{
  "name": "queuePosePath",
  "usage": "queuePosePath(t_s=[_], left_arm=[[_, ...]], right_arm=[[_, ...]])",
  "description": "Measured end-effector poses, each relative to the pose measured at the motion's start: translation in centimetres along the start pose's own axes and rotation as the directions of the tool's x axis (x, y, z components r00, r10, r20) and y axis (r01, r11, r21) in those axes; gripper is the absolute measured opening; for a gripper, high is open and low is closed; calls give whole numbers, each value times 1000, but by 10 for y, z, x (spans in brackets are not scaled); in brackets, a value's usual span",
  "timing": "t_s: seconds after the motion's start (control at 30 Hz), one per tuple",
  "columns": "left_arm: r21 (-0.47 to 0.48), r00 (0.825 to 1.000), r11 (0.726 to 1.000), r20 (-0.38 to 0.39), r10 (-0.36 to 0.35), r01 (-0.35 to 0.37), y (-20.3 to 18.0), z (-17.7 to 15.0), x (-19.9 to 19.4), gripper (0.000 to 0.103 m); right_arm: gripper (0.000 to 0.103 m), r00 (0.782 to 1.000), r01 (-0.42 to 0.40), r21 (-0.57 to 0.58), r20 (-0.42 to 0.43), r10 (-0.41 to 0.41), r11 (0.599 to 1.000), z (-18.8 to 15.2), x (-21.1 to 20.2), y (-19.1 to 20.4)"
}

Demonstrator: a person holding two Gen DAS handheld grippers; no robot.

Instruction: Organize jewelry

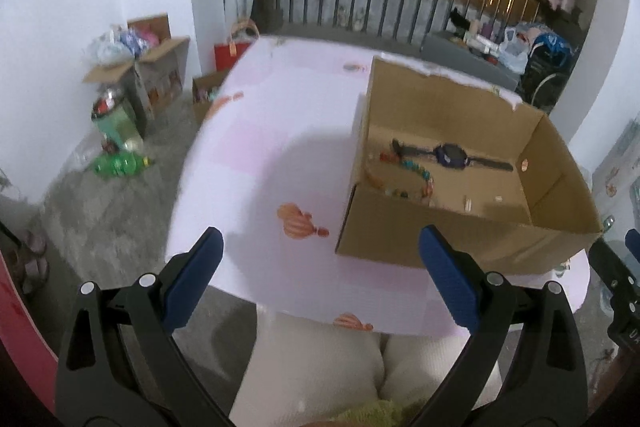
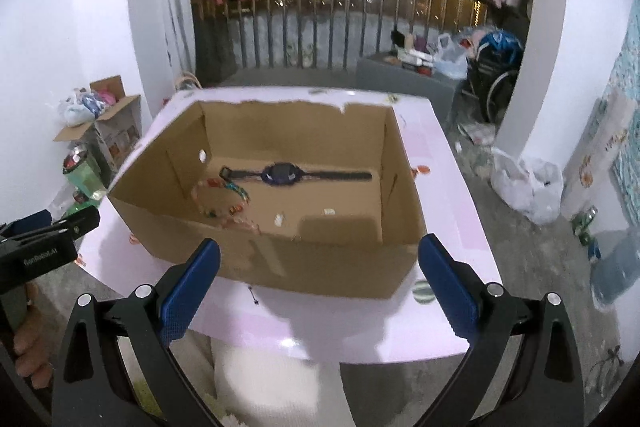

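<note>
Right wrist view: right claw (image 2: 319, 283) spread empty just before cardboard box (image 2: 280, 259) holding wristwatch (image 2: 282, 174) and bead bracelet (image 2: 224, 197).

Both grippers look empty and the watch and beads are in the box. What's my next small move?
Probably bring the right gripper down to the small dark pin lying on the table before the cardboard box; watch and bead bracelet are already inside.
</note>
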State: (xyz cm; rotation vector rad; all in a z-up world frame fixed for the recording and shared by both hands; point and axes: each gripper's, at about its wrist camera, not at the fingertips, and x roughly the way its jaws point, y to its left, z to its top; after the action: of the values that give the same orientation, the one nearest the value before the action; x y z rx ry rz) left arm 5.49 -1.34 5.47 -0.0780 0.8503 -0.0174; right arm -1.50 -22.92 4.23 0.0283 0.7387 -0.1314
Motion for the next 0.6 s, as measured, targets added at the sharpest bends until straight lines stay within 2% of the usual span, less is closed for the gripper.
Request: queuePosePath(t_s=[0.27,0.6], left_arm=[[56,997,998,-72,39,-35,-9,-2,18,95],[132,992,990,-110,62,-47,-17,-5,28,95]], right_arm=[[96,996,13,43,-84,-10,999,-1,22,-8],[96,987,-3,73,-157,15,997,-5,44,-12]])
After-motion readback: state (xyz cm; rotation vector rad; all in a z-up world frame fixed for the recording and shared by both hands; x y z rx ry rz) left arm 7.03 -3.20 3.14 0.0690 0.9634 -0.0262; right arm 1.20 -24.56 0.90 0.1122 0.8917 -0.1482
